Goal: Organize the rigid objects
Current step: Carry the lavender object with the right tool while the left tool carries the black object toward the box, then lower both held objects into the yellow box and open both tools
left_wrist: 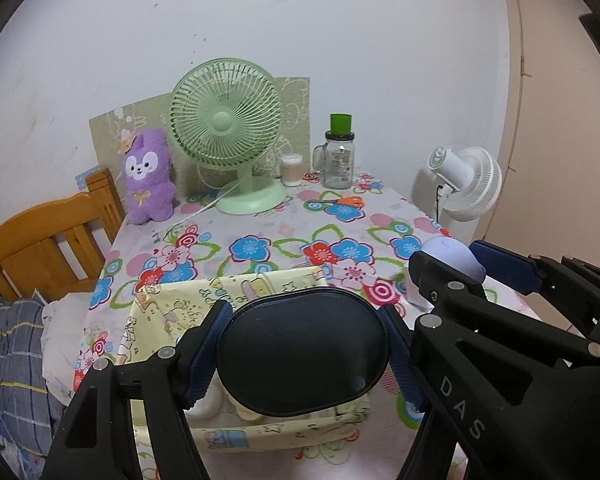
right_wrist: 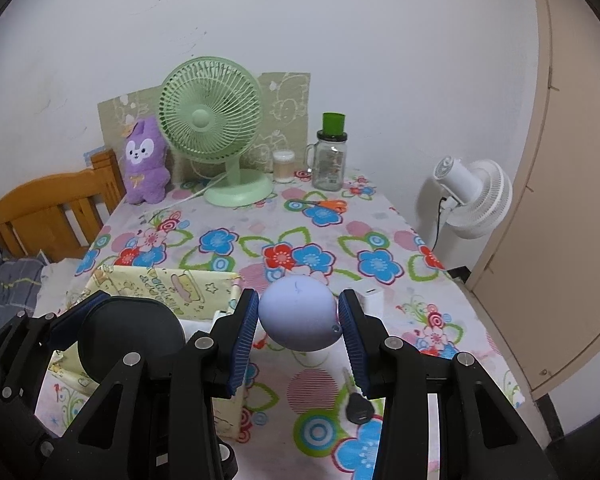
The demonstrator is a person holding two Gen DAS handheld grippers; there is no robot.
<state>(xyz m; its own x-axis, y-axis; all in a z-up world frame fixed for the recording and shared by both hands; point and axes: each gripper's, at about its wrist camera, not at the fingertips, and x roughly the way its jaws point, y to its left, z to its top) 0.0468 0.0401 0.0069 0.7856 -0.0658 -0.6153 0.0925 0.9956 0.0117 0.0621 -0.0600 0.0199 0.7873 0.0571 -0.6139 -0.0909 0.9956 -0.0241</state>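
Dark oval case (left_wrist: 304,350) pinched by the left gripper (left_wrist: 305,354) may miss the yellow box (left_wrist: 188,300); the right gripper (right_wrist: 299,322), pinching the round lilac egg (right_wrist: 296,318), could let it slip.

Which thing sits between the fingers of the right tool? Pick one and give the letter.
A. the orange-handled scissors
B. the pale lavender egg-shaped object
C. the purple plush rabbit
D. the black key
B: in the right wrist view the pale lavender egg-shaped object sits between the blue pads of the right tool, above the flowered tablecloth.
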